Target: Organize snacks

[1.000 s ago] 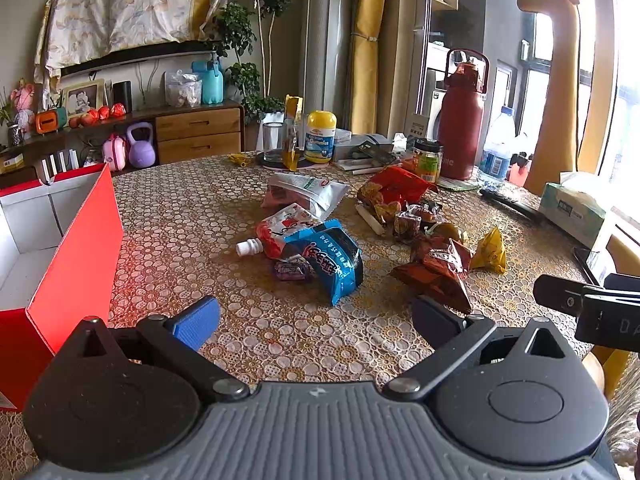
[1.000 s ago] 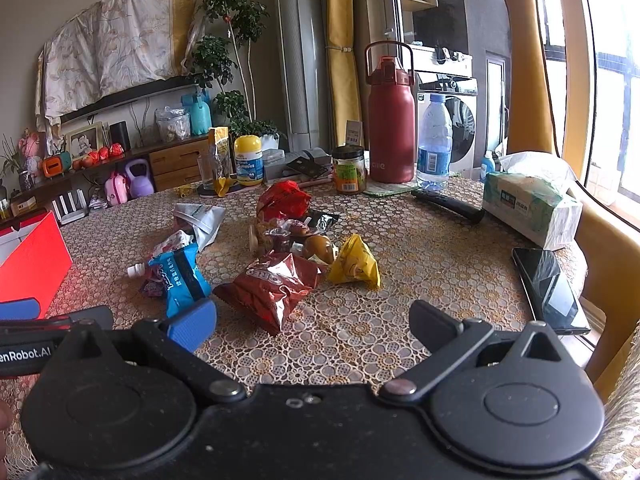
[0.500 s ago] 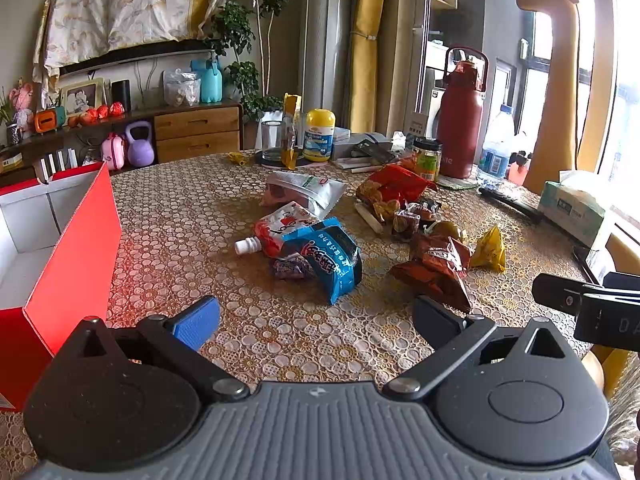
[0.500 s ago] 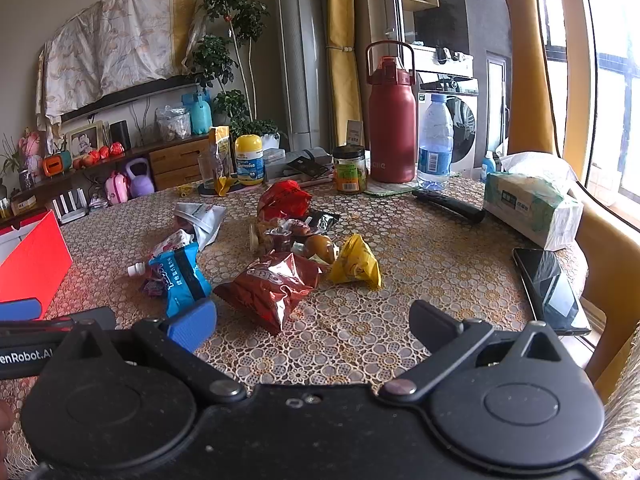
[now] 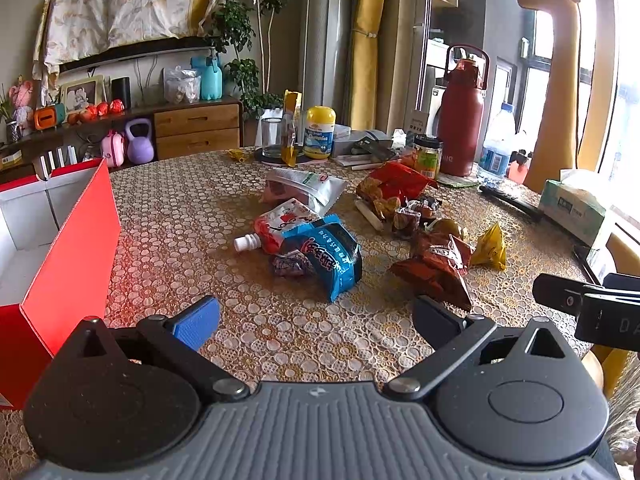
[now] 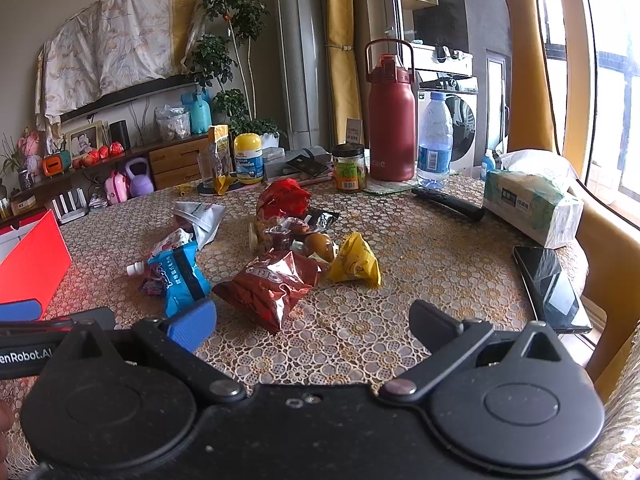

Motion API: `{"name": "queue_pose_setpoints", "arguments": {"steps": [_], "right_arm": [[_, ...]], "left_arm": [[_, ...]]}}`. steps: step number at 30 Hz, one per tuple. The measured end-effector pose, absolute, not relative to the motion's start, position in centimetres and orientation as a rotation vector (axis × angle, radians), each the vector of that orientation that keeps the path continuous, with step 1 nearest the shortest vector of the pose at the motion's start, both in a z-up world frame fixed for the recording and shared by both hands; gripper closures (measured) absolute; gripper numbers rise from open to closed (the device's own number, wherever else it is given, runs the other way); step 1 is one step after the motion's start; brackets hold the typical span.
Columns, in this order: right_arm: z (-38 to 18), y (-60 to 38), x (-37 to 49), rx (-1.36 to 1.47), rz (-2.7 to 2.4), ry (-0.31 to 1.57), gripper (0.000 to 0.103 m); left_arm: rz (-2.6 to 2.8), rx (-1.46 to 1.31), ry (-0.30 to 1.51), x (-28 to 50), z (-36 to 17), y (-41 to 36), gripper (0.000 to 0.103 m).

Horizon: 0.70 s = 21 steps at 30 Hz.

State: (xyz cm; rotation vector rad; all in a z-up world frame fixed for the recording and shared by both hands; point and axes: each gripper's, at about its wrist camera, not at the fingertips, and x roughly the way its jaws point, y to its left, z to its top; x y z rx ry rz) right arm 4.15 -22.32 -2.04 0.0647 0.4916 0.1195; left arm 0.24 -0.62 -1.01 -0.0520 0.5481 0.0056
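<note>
Claws (image 5: 316, 320) (image 6: 312, 320) agape, level above table (image 5: 180, 216).

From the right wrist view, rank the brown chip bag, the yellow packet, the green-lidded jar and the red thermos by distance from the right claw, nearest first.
1. Brown chip bag, just ahead of the open right claw, slightly left.
2. Yellow packet, ahead, slightly right.
3. Green-lidded jar, far centre of the table.
4. Red thermos, behind the jar, to its right.
</note>
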Motion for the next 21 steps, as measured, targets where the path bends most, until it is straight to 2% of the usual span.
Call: {"name": "queue_pose_setpoints", "arguments": {"steps": [21], "right_arm": [[-2.72,-22.40,4.67,0.075,0.123,0.512,0.000]], "left_arm": [[-0.016,-0.096,0.595,0.97,-1.77,0.14,0.000]]}}
